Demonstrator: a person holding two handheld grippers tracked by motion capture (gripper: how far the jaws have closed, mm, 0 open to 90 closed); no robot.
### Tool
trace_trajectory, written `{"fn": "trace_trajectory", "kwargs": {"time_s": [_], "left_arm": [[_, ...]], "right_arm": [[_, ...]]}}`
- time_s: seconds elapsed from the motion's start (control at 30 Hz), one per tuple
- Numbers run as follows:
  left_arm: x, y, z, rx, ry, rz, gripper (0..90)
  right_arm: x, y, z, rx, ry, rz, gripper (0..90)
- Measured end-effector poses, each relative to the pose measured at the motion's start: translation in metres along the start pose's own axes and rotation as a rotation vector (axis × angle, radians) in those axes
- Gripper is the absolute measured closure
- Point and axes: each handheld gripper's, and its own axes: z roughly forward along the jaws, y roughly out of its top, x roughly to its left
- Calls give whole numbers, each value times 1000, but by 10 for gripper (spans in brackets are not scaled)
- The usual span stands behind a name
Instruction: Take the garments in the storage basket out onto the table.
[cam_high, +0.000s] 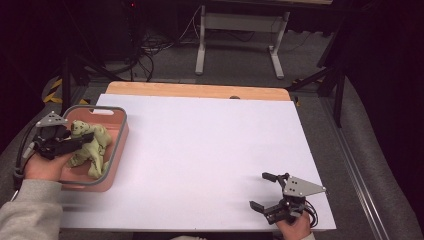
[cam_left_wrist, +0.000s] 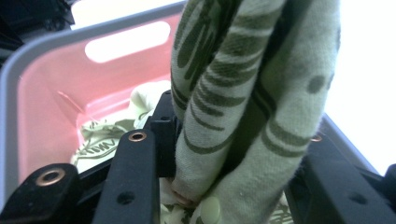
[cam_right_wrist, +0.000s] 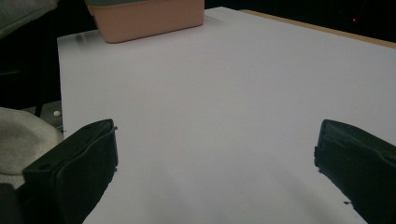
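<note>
My left tool (cam_high: 75, 141) is clamped on the green patterned cloth (cam_high: 92, 147), holding a fold of it over the pink basket (cam_high: 119, 142) that sits at the left edge of the desk (cam_high: 210, 150). In the left gripper view the cloth (cam_left_wrist: 243, 93) hangs bunched between my jaws and blocks most of what lies ahead; behind it I can see the basket's pink inner wall with its handle slot (cam_left_wrist: 126, 42) and grey rim, and more of the cloth lying crumpled on the basket floor. How much of the cloth is lifted and how much rests in the basket I cannot tell, since my own hand (cam_high: 42, 167) and the tool cover its left part in the high view.

My right tool (cam_high: 270, 192) sits near the front right corner of the desk, its jaws spread wide with nothing between them. From the right gripper view the white desk top stretches bare ahead, with the basket (cam_right_wrist: 149, 16) far off at the opposite edge, cut off by the frame. My grey sleeve (cam_right_wrist: 23, 135) crowds the left side of that view.

Beyond the far edge of the desk stand a white frame (cam_high: 240, 35) and tangled cables (cam_high: 150, 50) on the floor, dim and hard to read.
</note>
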Motion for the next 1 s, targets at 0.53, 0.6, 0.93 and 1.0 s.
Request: {"fn": "trace_trajectory", "kwargs": {"time_s": [0.53,0.6,0.93,1.0], "left_arm": [[-6,21,-26,-109,3,15,607],[-7,23,-28,-119,3,17,607],[-12,35,-46,-174,-3,21,608],[-13,39,-50,-181,-3,25,608]], "right_arm": [[1,0,-1,-9,-3,-5,3],[1,0,-1,-8,-3,-6,3],[1,1,-1,-12,0,-7,3],[1,1,-1,-11,0,-7,3]]}}
